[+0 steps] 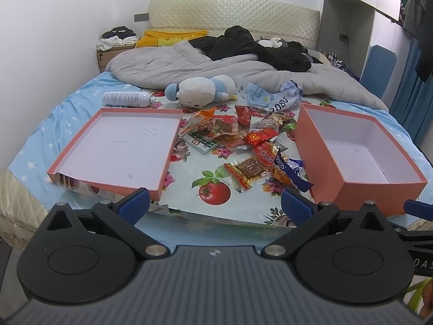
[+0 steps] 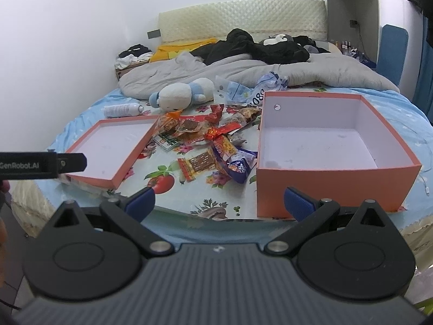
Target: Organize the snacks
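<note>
A heap of wrapped snacks [image 1: 243,140] lies on a fruit-patterned mat [image 1: 189,178] on the bed, also in the right wrist view [image 2: 205,146]. A shallow pink box lid [image 1: 67,159] sits to its left, also in the right wrist view [image 2: 89,132], and a deep pink box [image 1: 379,189] sits to its right, also in the right wrist view [image 2: 324,184]. Both are empty. My left gripper [image 1: 215,203] is open and empty, held back at the mat's near edge. My right gripper [image 2: 219,203] is open and empty, in front of the deep box's left corner.
A white and blue plush toy [image 1: 200,92], a white spray can [image 1: 127,99] and a crumpled plastic bag [image 1: 273,96] lie behind the snacks. A grey quilt [image 1: 189,67] and black clothes [image 1: 257,46] cover the far bed. A blue chair [image 1: 379,70] stands at right.
</note>
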Motion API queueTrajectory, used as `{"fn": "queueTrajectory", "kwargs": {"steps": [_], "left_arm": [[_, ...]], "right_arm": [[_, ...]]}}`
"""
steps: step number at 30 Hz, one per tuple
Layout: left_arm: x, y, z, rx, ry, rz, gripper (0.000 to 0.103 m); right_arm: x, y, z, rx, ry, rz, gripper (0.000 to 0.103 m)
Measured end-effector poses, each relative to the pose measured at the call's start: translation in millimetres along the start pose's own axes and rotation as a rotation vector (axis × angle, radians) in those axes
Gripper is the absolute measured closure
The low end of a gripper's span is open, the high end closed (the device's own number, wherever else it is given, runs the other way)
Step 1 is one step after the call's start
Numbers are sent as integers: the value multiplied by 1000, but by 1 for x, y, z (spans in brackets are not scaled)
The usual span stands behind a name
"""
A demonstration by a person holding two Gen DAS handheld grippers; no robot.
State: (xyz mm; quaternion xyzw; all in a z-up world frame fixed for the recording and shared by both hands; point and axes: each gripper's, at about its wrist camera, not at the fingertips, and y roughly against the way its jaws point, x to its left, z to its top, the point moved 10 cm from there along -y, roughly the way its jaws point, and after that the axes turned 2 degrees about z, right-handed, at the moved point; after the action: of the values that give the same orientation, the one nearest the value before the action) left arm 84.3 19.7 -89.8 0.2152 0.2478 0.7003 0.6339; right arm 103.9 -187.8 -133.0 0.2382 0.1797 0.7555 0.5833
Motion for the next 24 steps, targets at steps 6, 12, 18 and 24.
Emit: {"fn": "queueTrajectory", "kwargs": {"steps": [6,12,18,24], "left_arm": [[-1,0,-1,-1,-3,1,0],[-2,-1,-1,-1,-5,3,0],[-3,-1,-1,-1,-5,-3,0],[-5,-3,-1,1,-9,-4,0]], "right_arm": [[-2,-1,-1,1,-4,-3,0],[-2,0,-2,-4,-8,-10,0],[-1,-1,-3,1,-8,-13,0],[-2,-2,-6,9,-17,-17,0]]}}
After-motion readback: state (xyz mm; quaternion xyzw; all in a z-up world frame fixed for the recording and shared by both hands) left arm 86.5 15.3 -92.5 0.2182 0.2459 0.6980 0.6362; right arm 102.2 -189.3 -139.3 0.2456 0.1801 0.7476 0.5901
